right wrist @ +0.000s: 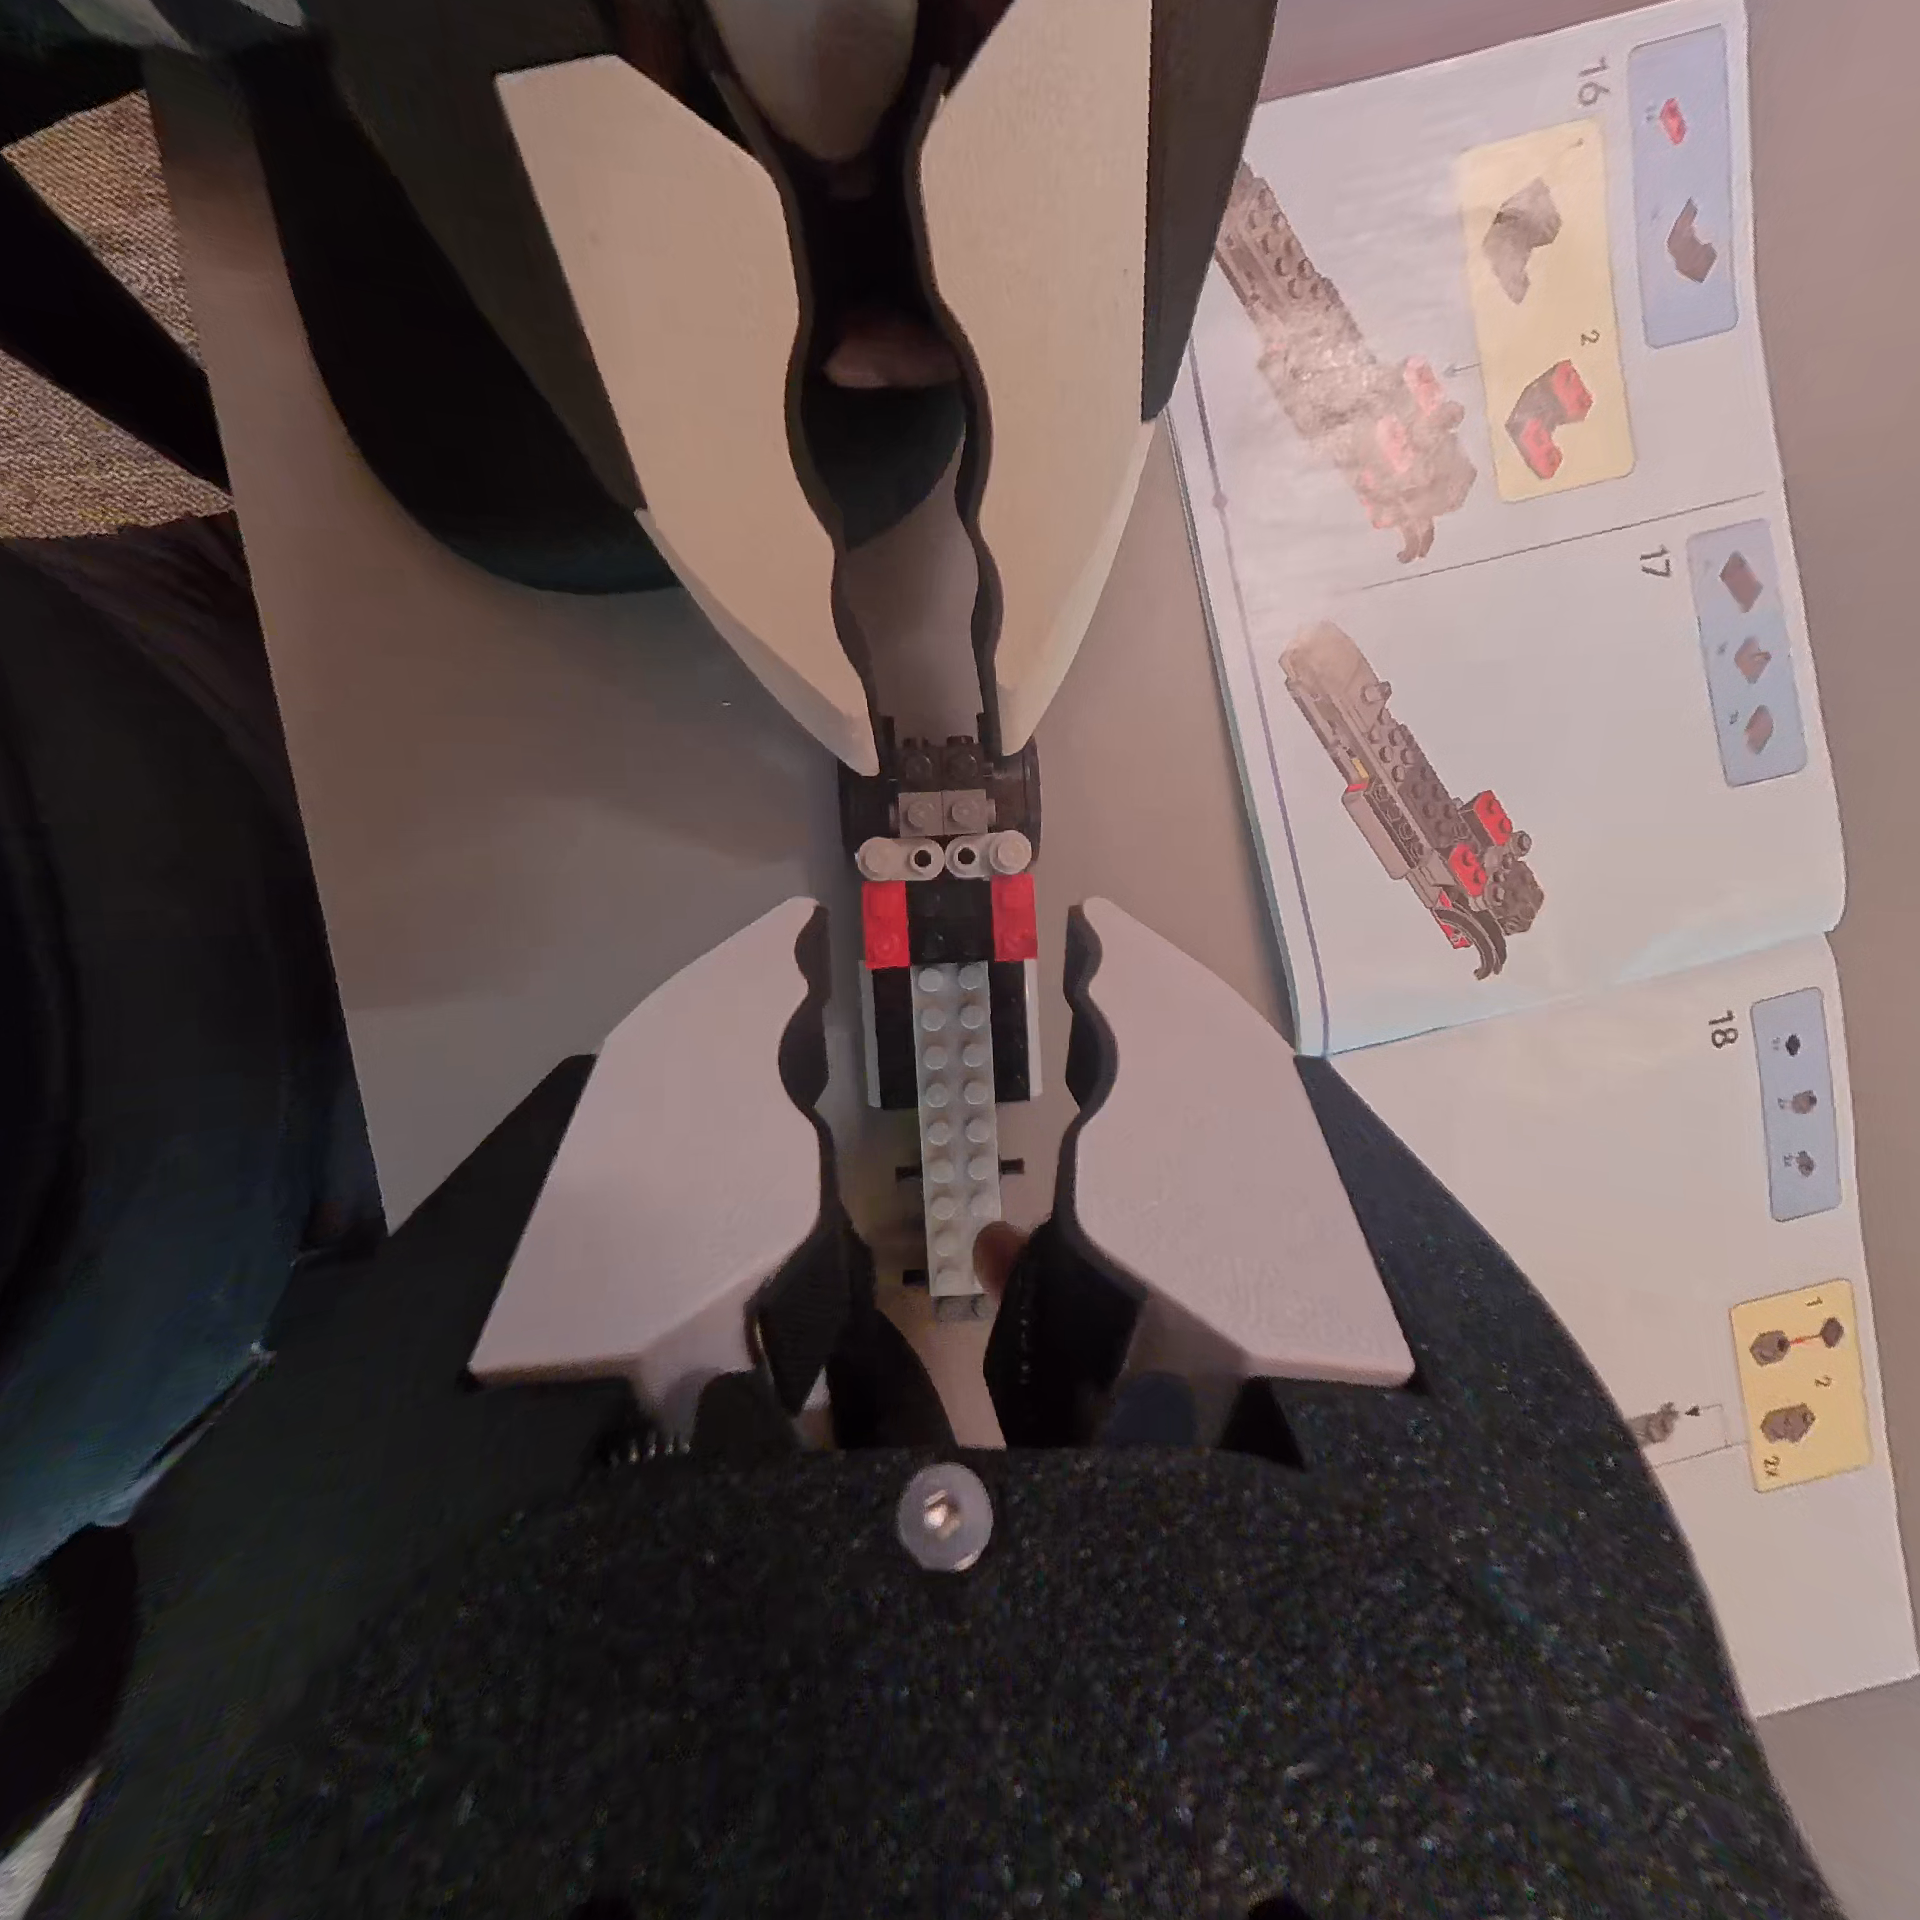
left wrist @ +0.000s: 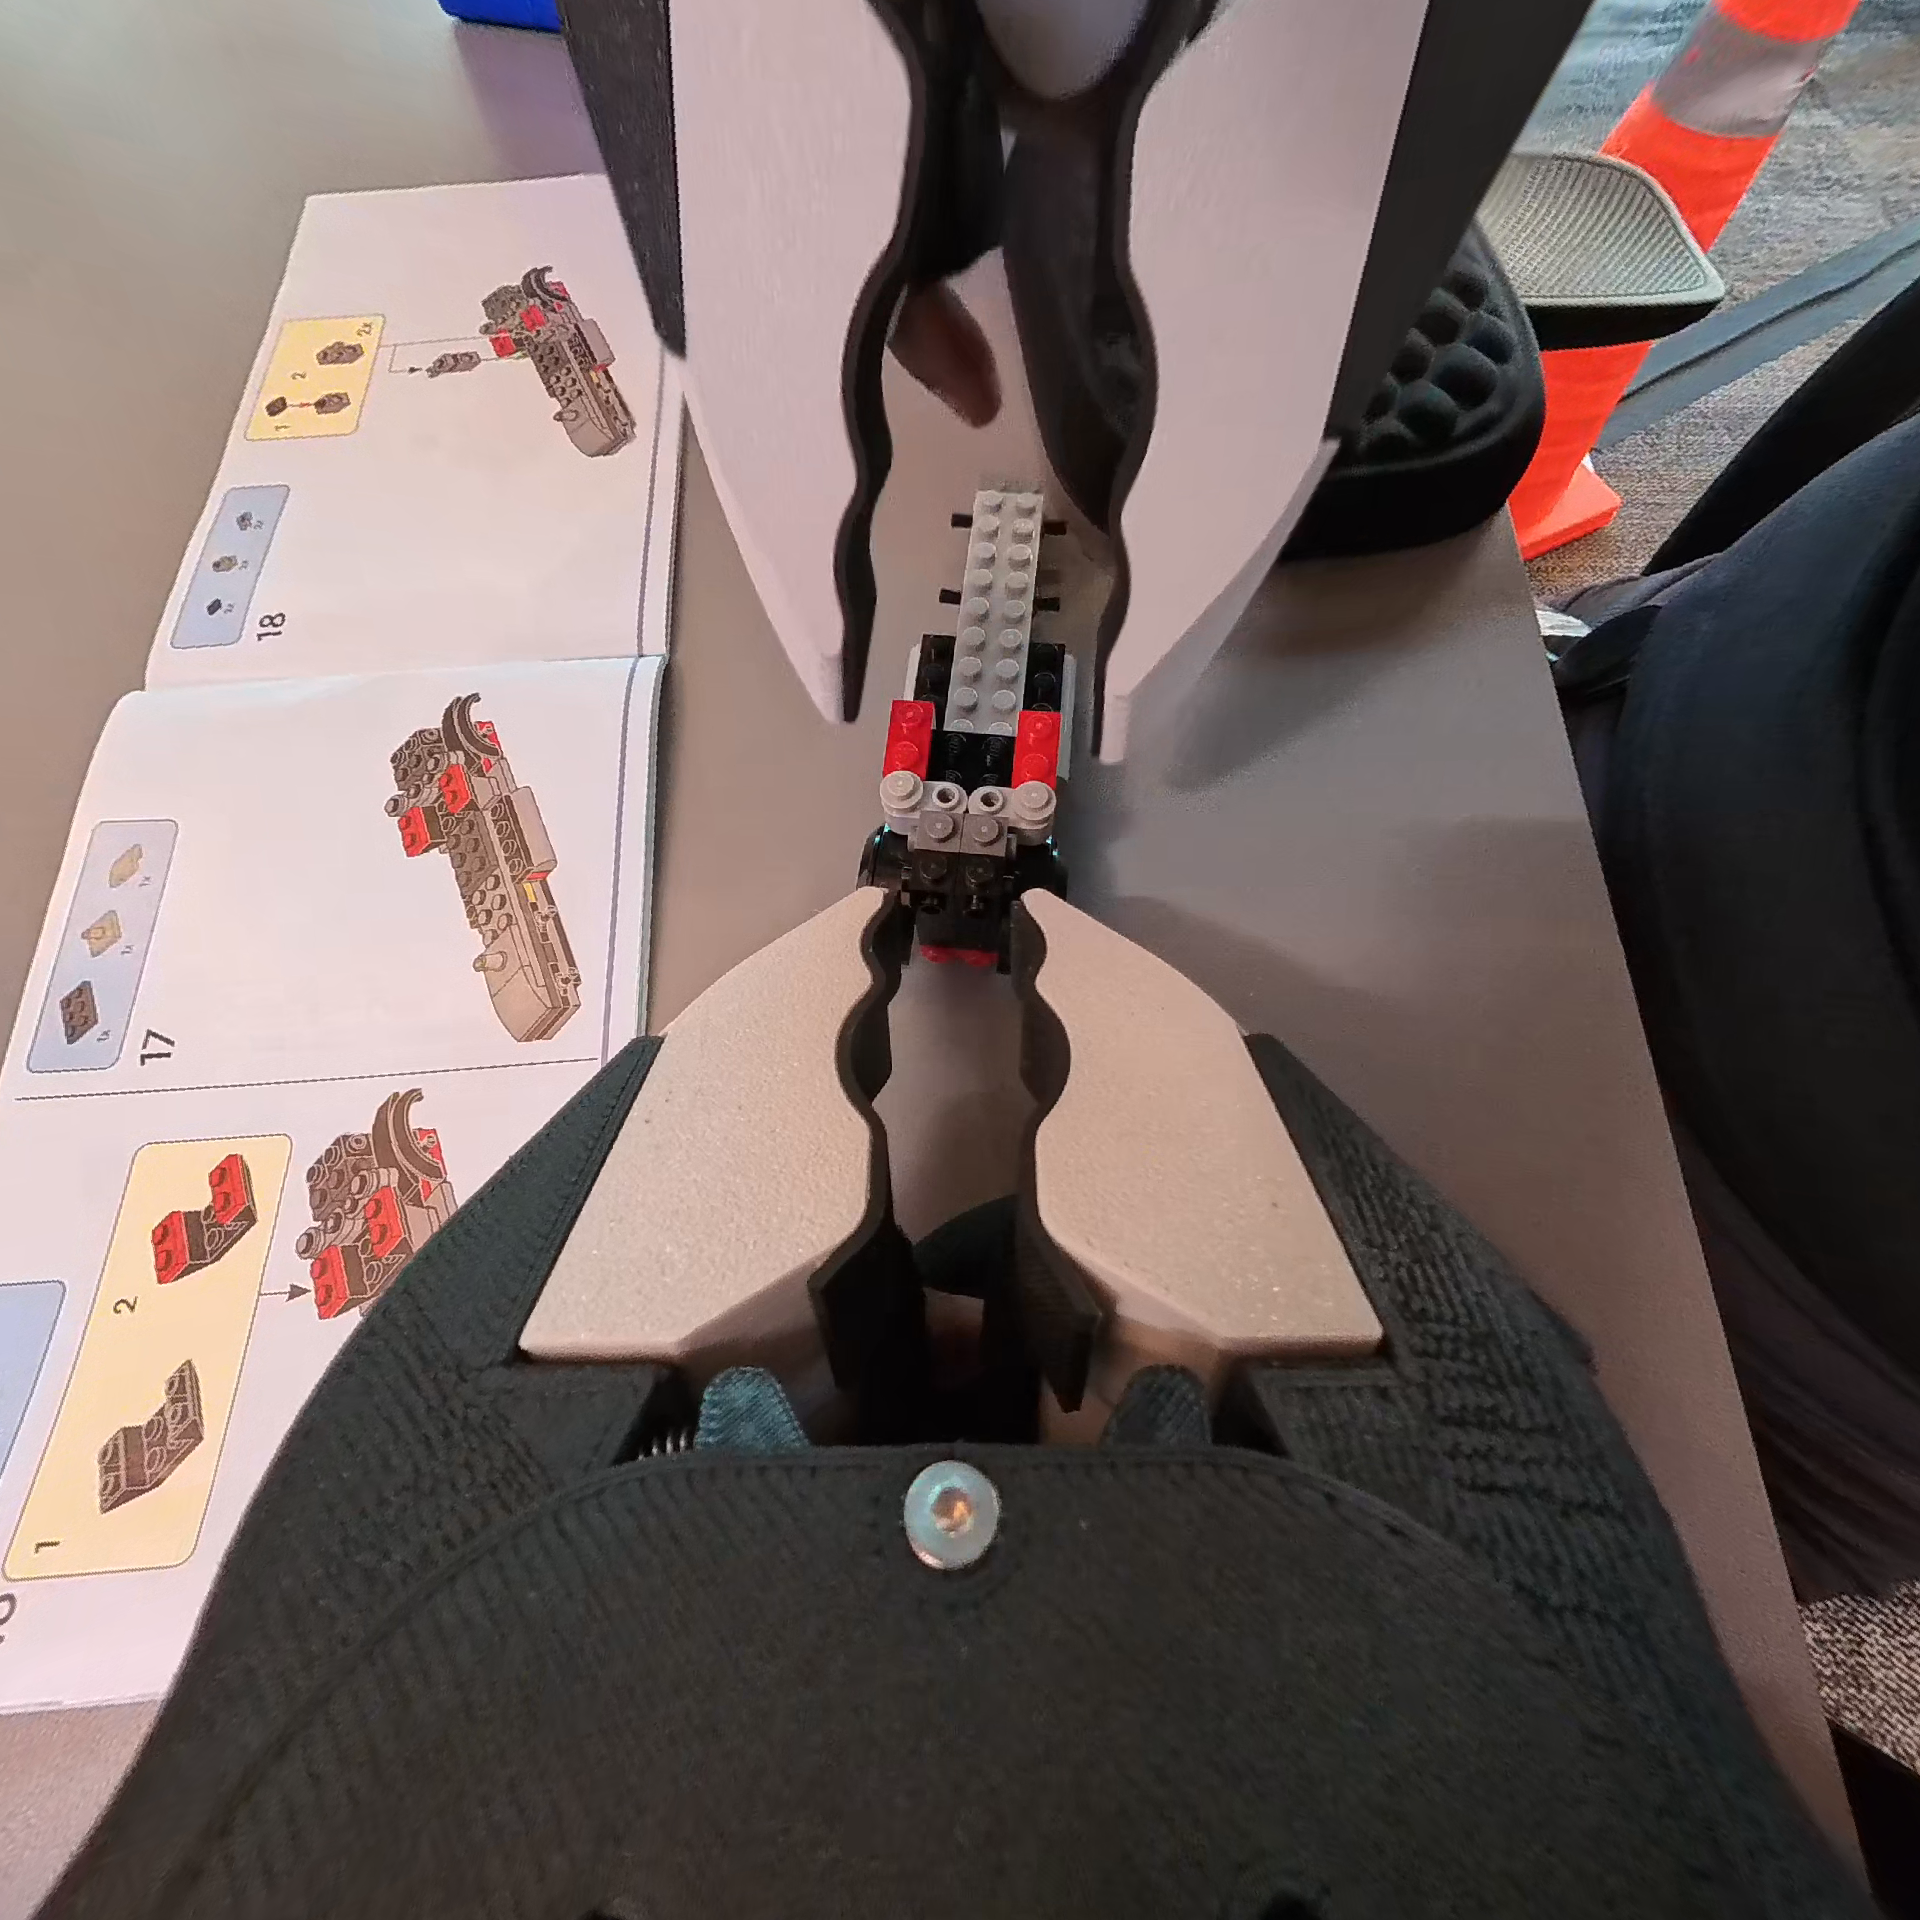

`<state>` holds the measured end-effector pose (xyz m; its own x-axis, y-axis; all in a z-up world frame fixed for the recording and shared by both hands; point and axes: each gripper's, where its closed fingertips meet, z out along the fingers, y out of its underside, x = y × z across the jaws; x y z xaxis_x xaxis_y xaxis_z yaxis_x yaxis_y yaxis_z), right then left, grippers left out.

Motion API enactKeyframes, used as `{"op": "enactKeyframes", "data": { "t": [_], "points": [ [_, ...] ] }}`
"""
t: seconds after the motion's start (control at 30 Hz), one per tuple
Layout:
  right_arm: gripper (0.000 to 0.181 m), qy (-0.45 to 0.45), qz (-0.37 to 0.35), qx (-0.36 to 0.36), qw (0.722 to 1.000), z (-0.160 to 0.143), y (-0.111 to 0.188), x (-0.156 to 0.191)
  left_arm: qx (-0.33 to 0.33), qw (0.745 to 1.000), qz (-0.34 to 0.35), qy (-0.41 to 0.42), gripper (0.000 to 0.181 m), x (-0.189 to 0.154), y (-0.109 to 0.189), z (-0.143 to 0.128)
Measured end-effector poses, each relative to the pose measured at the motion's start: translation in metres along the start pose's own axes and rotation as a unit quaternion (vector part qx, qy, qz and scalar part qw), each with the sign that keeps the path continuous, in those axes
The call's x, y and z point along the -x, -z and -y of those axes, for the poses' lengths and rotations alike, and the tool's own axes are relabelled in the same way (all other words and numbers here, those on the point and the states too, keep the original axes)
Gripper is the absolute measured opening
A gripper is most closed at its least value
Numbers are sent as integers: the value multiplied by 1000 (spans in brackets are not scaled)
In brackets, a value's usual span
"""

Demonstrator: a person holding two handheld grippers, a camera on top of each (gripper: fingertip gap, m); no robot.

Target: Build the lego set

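1. Nearest the left wrist camera sat the black textured body of the left gripper (left wrist: 951,914), its pale fingers (left wrist: 790,1049) reaching forward over the grey table (left wrist: 1351,935).
2. Those fingers stood narrow, their tips pressed against the two sides of the black near end of the lego model (left wrist: 977,769), so the left gripper held it.
3. That model lay lengthwise on the table between the two grippers: black and grey round pieces at the held end, then two red bricks (left wrist: 909,732) flanking a black middle, then a long light-grey studded plate (left wrist: 1000,592) running away.
4. At the far end the right gripper (left wrist: 971,727) came in from the opposite side, its white fingers straddling the grey plate.
5. From the right wrist view, the right gripper (right wrist: 940,914) stood moderately open, with a clear gap between each finger (right wrist: 717,1049) and the model (right wrist: 948,997); it held nothing.
6. To the left in the left wrist view, an open instruction booklet (left wrist: 343,831) lay flat on the table, just beside the model.
7. Far right, beyond the table edge, stood an orange traffic cone (left wrist: 1662,260) and a black chair seat (left wrist: 1434,416).
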<state>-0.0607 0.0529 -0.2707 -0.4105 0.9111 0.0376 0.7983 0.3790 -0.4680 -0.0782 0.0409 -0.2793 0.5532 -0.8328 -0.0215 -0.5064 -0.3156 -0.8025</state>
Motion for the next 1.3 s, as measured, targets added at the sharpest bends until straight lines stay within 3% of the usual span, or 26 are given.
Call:
{"op": "enactKeyframes", "data": {
  "t": [0.03,0.3,0.33,0.37,0.43,0.7,0.9,1.3],
  "points": [
    [41,5,1,-4,1000,0,2,0,0,1000,0,0,20,0,0,0],
    [31,32,8,7,999,-2,-3,1,0,1000,1,-1,20,0,0,0],
    [28,30,8,1,1000,-2,-3,1,0,1000,2,-1,20,0,0,0],
    [11,29,11,-5,1000,-2,-2,1,0,1000,1,-1,20,0,0,0],
    [7,23,18,-20,999,-3,-2,3,1,1000,1,0,20,0,0,0],
    [14,5,35,-55,998,-5,4,5,1,1000,1,0,20,0,0,0],
    [20,55,0,-52,997,-8,1,3,1,1000,1,1,20,0,0,0],
    [9,62,20,-54,996,-6,-6,-2,1,1000,2,0,20,0,0,0]
  ]
}}
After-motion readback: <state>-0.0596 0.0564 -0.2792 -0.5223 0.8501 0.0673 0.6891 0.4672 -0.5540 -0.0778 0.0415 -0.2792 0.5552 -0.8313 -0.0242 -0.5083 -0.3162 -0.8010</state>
